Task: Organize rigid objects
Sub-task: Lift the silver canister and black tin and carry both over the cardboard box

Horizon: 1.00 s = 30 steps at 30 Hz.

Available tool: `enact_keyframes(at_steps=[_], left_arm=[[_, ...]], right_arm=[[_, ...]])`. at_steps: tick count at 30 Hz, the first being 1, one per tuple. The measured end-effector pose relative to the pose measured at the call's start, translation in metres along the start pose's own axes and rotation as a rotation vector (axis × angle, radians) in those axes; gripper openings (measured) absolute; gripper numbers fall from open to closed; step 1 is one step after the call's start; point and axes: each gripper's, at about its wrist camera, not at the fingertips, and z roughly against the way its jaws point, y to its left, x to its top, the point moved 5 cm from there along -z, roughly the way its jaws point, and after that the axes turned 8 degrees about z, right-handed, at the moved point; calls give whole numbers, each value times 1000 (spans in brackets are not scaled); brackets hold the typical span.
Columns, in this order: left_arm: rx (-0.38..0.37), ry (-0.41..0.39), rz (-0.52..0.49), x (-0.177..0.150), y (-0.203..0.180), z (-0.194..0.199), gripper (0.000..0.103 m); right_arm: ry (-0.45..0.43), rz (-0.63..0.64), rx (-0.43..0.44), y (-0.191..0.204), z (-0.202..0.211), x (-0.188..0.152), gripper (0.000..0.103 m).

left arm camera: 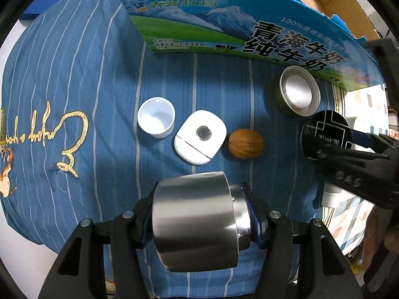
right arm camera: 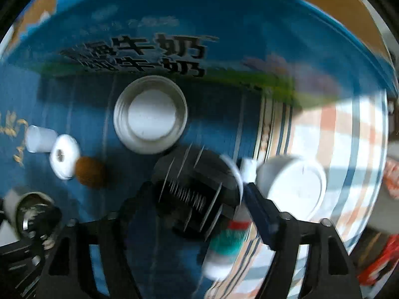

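A blue striped cloth (left arm camera: 74, 74) is covering the surface, and a row of small things is lying on it in front of the milk carton (left arm camera: 224, 30), which is standing at the far edge. Taking the walnut (left arm camera: 246, 143) as the landmark: far to its left a white cup (left arm camera: 156, 117) is sitting with its mouth up, and just beside the walnut on the left a white rounded case (left arm camera: 200, 137) with a dark round centre is lying flat. Below the walnut, close to the camera, the left gripper (left arm camera: 202, 220) is clamping a shiny steel cylinder (left arm camera: 197, 220) between its two fingers, the cylinder lying on its side. To the upper right of the walnut a metal lid (left arm camera: 299, 91) is resting with its hollow side up, near the carton. To the right of the walnut the right gripper (left arm camera: 331, 147) is pinching a black round disc (left arm camera: 324, 132) with white line markings, held on its edge. The right wrist view is blurred, but the same disc (right arm camera: 197, 189) is showing between the fingers there, and a white round container (right arm camera: 291, 186) is lying to its right on a checked cloth (right arm camera: 349, 129).
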Motion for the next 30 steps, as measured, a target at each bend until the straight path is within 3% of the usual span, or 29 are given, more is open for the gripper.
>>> enact_keyframes(at_steps=[6, 9, 11, 15, 17, 20, 25, 30], left_arm=[[-9, 6, -1, -10, 0, 2, 57], [-10, 13, 2, -14, 4, 1, 57], [-7, 16, 6, -16, 9, 0, 56], [10, 36, 20, -26, 24, -3, 56], [10, 48, 42, -29, 33, -6, 56], [22, 55, 56, -31, 44, -7, 56], [26, 48, 73, -29, 57, 0, 56], [13, 19, 75, -31, 52, 19, 56]], right_arm=[[66, 110, -102, -2, 1, 0, 87], [53, 142, -111, -4, 11, -7, 80], [70, 151, -29, 13, 11, -16, 80], [131, 110, 136, 7, 10, -40, 80], [144, 67, 167, -2, 6, -48, 80], [115, 42, 150, -9, 10, -54, 82], [97, 51, 30, -5, 13, -63, 77], [98, -11, 63, -19, 31, -76, 77]])
